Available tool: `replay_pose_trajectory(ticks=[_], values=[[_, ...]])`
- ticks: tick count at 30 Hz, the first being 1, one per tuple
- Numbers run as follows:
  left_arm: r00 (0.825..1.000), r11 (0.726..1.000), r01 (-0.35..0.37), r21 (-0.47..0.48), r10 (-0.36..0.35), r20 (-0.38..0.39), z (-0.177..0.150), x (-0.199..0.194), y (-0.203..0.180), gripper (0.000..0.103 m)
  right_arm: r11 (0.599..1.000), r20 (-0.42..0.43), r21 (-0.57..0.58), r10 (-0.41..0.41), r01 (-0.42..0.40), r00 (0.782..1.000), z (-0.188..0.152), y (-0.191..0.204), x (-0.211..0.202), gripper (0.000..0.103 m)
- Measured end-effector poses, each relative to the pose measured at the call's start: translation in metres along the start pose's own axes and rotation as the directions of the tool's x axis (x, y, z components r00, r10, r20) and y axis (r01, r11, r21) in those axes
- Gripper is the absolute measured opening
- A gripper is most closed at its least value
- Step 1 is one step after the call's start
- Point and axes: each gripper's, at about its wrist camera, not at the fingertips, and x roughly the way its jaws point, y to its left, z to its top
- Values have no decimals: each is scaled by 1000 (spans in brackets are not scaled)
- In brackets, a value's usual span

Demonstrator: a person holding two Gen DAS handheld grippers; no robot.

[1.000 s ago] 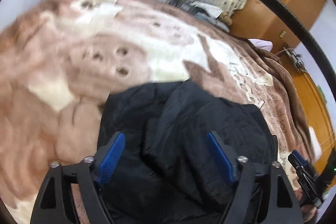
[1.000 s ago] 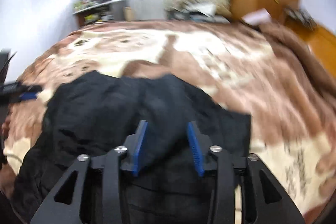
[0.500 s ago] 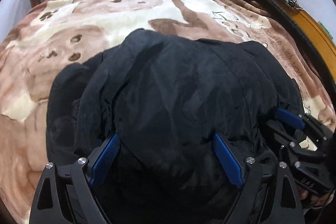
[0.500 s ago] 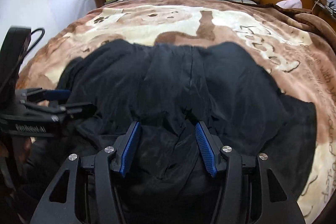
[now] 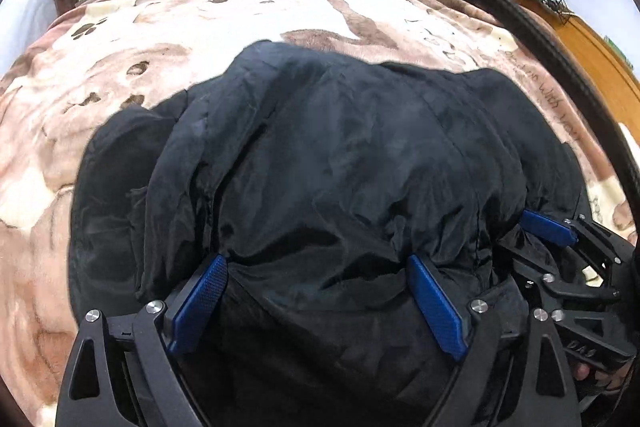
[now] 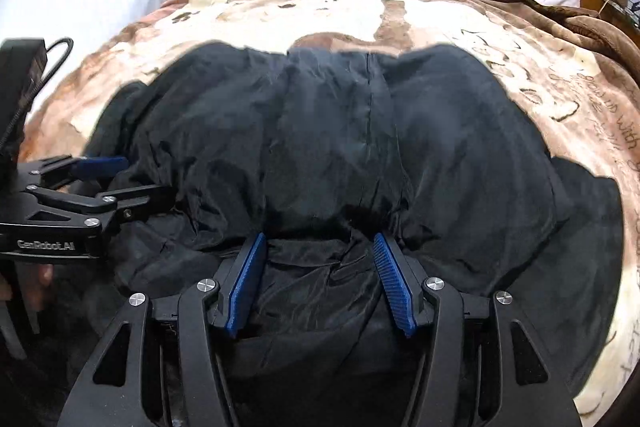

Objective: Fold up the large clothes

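Black crinkled nylon garment [image 5: 340, 167] lies bunched on brown-and-cream plush blanket [image 5: 224, 23], long axis crosswise, directly ahead of both claws. Left gripper [image 5: 318, 301] wide open, fabric bulging between, not pinched. Right gripper [image 6: 320, 281], jaws just widening, straddles a fold loosely. Free blanket beyond far hem.

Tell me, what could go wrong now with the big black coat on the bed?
The black coat lies bunched on the blanket, so wrinkles might get folded in. Both the left gripper and the right gripper stand open over slippery-looking fabric; a pinch could catch just one layer and slide off. The grippers are close together and could bump.
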Motion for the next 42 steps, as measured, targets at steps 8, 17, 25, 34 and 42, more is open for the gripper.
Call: replay_pose_trajectory(ticks=[8,17,25,34,42], values=[[997,996,-77,37,76,14,-4,-22,16,92,994,-20,-2,-106,106,994,-16,-26,-4,57],[998,998,-37,-56,35,-48,-11,-14,26,94,993,-83,50,-106,110,991,-13,-31,3,58],[999,997,41,-66,-43,-18,-38,-102,44,94,990,85,134,-57,45,995,-40,-32,-121,58],[1000,990,4,-141,-3,4,-131,-215,99,94,975,87,210,-98,78,991,-143,-40,-244,62],[998,983,5,-183,-16,-59,-213,-220,100,94,944,-13,312,-105,104,994,-220,-47,-253,69]])
